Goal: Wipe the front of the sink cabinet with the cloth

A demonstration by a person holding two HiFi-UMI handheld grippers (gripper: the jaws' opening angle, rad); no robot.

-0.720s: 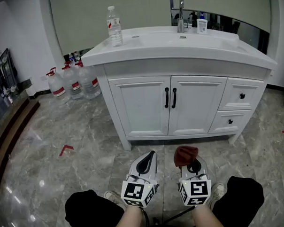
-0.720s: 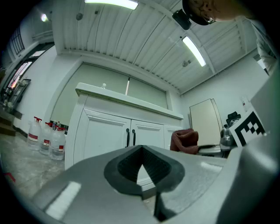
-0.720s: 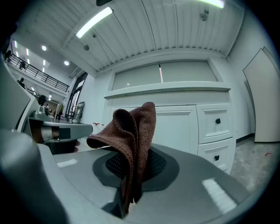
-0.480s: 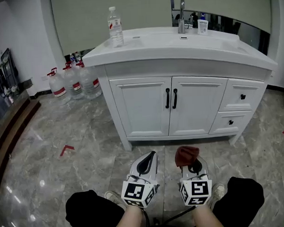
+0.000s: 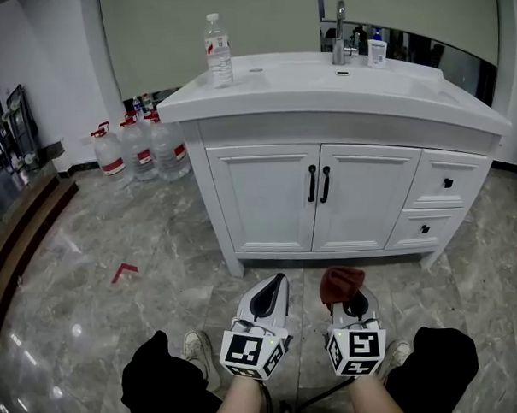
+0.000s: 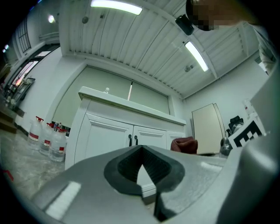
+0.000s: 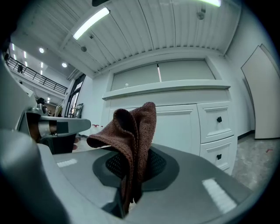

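Observation:
A white sink cabinet [image 5: 326, 190] stands ahead, with two doors, black handles [image 5: 318, 183] and two drawers on its right. Both grippers hang low in front of it, over the floor and apart from it. My right gripper [image 5: 346, 285] is shut on a reddish-brown cloth [image 5: 340, 282], which bunches up above the jaws [image 7: 131, 131]. My left gripper [image 5: 271, 288] is shut with nothing in it; its closed jaws point at the cabinet doors [image 6: 131, 140]. The cloth [image 6: 184, 144] also shows at the right in the left gripper view.
A water bottle [image 5: 218, 49], a tap [image 5: 341, 33] and a small white bottle [image 5: 377, 51] stand on the sink top. Large water jugs [image 5: 140, 148] sit on the marble floor left of the cabinet. Red tape marks [image 5: 122, 271] lie on the floor. The person's knees and a shoe [image 5: 196, 349] flank the grippers.
The view has shifted slightly, so the cabinet sits a little right and lower. A shoe now shows near the left knee. Both grippers hold as before.

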